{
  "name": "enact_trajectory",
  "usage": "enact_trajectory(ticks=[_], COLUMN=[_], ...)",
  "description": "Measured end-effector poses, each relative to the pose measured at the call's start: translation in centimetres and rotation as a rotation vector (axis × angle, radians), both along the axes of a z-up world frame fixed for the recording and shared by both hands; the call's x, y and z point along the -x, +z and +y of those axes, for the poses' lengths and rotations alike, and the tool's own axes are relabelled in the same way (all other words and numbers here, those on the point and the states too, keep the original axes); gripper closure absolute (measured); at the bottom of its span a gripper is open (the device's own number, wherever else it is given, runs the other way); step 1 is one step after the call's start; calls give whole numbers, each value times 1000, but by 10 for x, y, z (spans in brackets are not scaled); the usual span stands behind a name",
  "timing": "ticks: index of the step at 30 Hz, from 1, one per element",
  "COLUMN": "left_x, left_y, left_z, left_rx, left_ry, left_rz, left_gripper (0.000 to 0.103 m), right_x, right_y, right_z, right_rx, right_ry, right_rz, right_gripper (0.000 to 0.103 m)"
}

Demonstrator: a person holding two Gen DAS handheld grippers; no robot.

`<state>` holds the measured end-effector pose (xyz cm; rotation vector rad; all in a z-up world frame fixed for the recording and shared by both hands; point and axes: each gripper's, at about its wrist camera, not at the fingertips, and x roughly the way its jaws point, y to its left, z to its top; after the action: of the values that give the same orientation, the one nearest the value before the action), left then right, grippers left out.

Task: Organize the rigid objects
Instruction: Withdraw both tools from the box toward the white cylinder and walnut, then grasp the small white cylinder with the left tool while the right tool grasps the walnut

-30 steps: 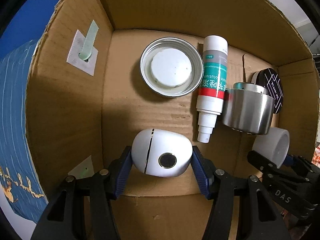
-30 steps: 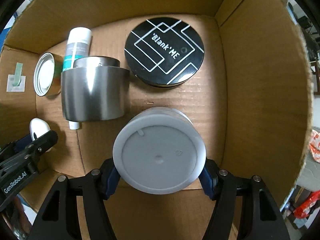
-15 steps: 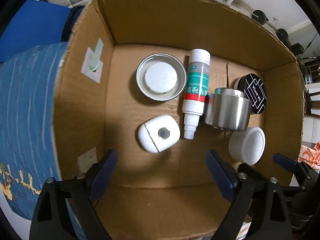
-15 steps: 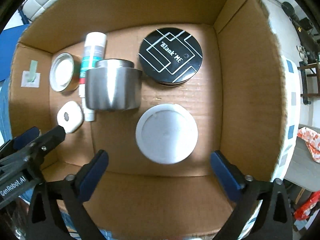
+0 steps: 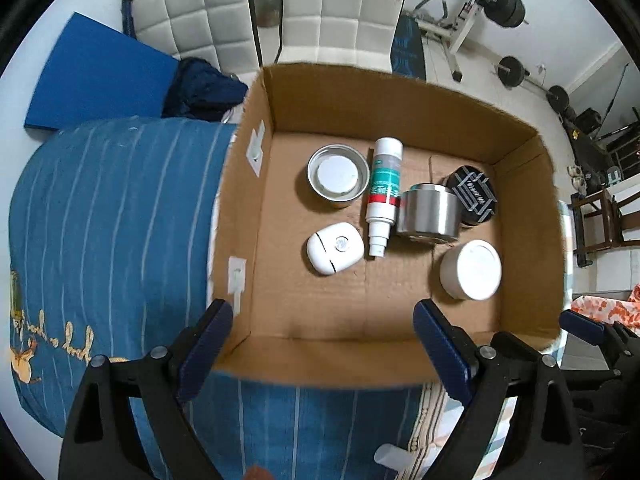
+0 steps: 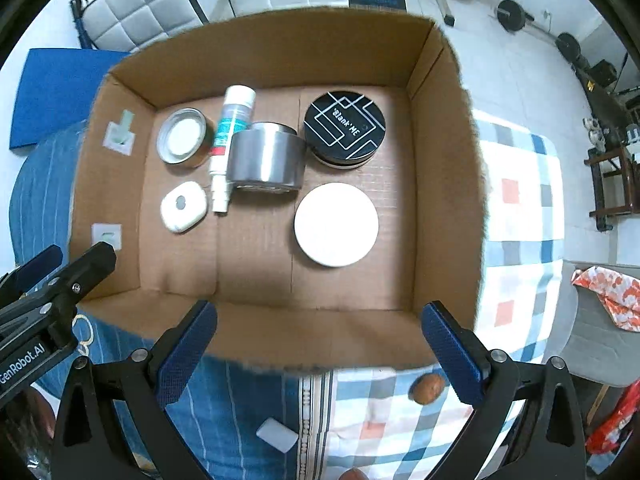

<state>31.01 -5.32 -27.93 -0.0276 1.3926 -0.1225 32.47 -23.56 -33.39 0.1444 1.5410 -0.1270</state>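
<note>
We see an open cardboard box [image 6: 444,184] sitting on blue striped cloth [image 5: 112,216] w/ a checked cloth [image 6: 520,240] to its right. Behind it: white padded chairs [image 5: 200,20], a blue mat [image 5: 96,76], gym weights [image 5: 508,6] at the back right. On the cloths near us lie a small white block [image 6: 277,434] and a brown nut-like thing [image 6: 426,388]. Nothing stands between our grippers and the box opening but its near wall.

Our left gripper [image 5: 322,350] hangs above the box's near-left corner, blue-padded fingers [image 5: 204,344] wide apart and holding nothing. Our right gripper [image 6: 318,350] hangs over the near wall – also spread wide, empty. Both look down into the box; the left one's black frame shows at the right cam's lower-left edge.

All items lie on the box floor, approx. two rows. Back row, left to right: a shallow metal tin [image 5: 338,176] w/ a white disc inside, a white spray bottle [image 5: 382,196] lying flat w/ teal and red label, nozzle toward us, a brushed steel cup [image 6: 267,156] tight beside the bottle, and a round black tin [image 6: 345,126] w/ white line pattern and lettering. Front row: a smooth white rounded case [image 5: 335,247] just left of the nozzle, and a matte white round jar [image 6: 336,224] – well apart from the case, near the steel cup and black tin.

The box's left wall carries two taped white patches [image 6: 119,136].
</note>
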Motion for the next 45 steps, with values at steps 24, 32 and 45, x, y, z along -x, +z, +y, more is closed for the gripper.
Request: enact_trajectory(ticks=[24, 32, 45], left_x=[107, 140, 194], left_y=[102, 92, -88], left_z=[-1, -15, -101], left_rx=[2, -39, -130], left_ry=[-71, -65, -214], left_rz=[-222, -204, 175], left_gripper=[10, 10, 10], right_x=[115, 159, 193], right_y=[113, 117, -13], right_z=[11, -23, -110], right_rx=[6, -11, -24], right_ry=[-74, -111, -92], right_rz=[-202, -207, 28], right_gripper=[0, 0, 0])
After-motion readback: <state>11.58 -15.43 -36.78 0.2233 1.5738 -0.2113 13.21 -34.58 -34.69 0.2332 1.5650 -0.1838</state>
